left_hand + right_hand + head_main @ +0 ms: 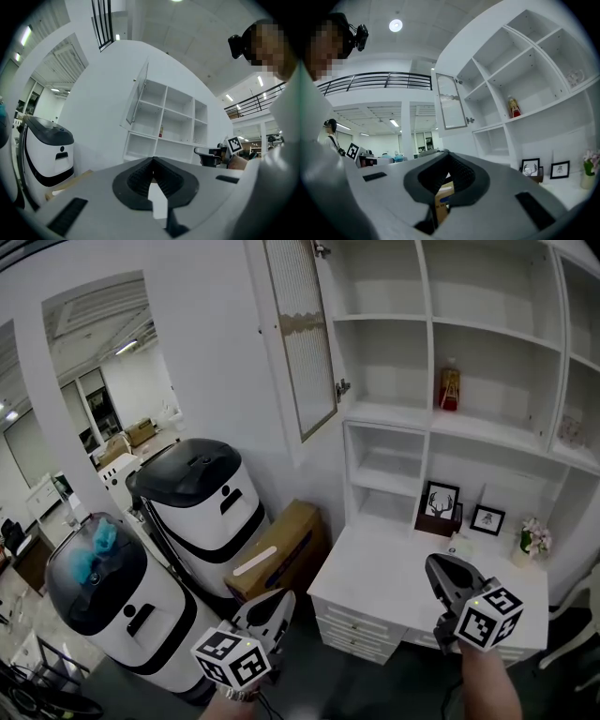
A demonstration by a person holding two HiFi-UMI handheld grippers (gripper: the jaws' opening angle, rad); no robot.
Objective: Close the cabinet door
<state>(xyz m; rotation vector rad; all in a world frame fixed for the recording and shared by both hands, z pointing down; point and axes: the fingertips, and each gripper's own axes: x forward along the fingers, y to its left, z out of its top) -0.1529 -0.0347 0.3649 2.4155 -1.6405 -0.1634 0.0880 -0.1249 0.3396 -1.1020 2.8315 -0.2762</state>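
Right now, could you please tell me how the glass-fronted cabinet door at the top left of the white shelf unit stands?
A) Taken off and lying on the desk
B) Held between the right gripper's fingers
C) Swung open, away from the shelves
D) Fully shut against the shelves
C: the cabinet door hangs swung out from the shelf unit, so the compartments behind it are uncovered.

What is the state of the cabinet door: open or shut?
Open: the cabinet door swings out from the shelves, leaving them uncovered.
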